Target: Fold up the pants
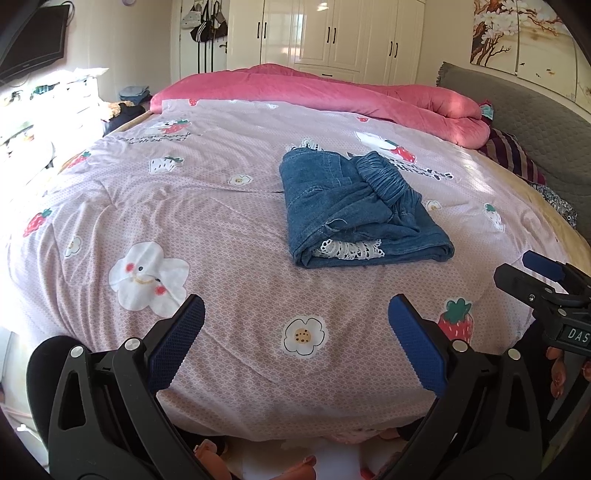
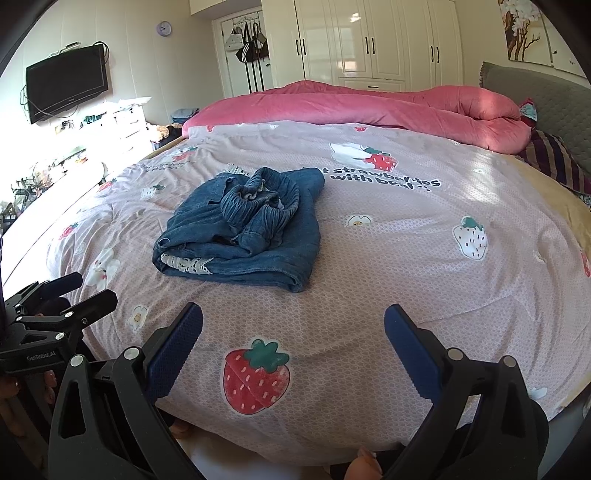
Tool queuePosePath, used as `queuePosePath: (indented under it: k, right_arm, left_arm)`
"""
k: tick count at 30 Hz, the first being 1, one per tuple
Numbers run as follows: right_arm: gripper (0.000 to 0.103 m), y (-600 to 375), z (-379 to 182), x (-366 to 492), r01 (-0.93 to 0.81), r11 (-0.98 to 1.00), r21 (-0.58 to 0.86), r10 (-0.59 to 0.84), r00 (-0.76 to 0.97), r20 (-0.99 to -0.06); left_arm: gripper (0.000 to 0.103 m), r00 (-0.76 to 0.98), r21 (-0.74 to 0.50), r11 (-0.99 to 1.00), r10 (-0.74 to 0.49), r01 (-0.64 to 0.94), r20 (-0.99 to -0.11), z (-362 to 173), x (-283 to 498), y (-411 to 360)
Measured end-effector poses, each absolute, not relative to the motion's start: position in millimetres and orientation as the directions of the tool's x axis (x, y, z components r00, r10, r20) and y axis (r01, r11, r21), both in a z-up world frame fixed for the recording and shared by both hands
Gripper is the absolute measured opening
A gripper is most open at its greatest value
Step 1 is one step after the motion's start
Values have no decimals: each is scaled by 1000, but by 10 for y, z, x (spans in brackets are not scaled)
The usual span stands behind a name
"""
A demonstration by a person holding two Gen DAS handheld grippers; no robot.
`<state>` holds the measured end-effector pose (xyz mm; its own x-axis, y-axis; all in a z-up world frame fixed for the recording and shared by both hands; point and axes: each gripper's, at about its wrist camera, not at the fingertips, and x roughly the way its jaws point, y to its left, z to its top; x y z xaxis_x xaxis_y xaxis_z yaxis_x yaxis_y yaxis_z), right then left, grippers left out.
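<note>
Folded denim pants [image 1: 360,206] lie in a compact bundle on the pink strawberry-print quilt [image 1: 229,206], with the elastic waistband bunched on top and white lace trim showing at the edge nearest the cameras. Beyond the pants, a rolled pink blanket [image 1: 332,92] runs across the far side of the bed; a white wardrobe [image 1: 332,33] stands behind it. The left gripper [image 1: 295,328] hangs on the near side of the pants, well apart from them, jaws spread wide and empty. The right gripper [image 2: 293,328] likewise sits short of the pants, jaws released and holding nothing.
</note>
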<state>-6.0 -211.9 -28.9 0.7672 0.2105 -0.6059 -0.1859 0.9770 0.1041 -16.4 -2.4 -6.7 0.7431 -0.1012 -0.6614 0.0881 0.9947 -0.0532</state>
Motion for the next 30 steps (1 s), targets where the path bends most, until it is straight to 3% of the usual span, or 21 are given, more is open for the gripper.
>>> queuePosePath:
  k: [30]
  right_arm:
    - [98, -2148, -272, -67, -170, 981, 95, 193, 771, -607]
  left_arm:
    - [94, 734, -17, 997, -63, 70, -676, -81, -156, -52]
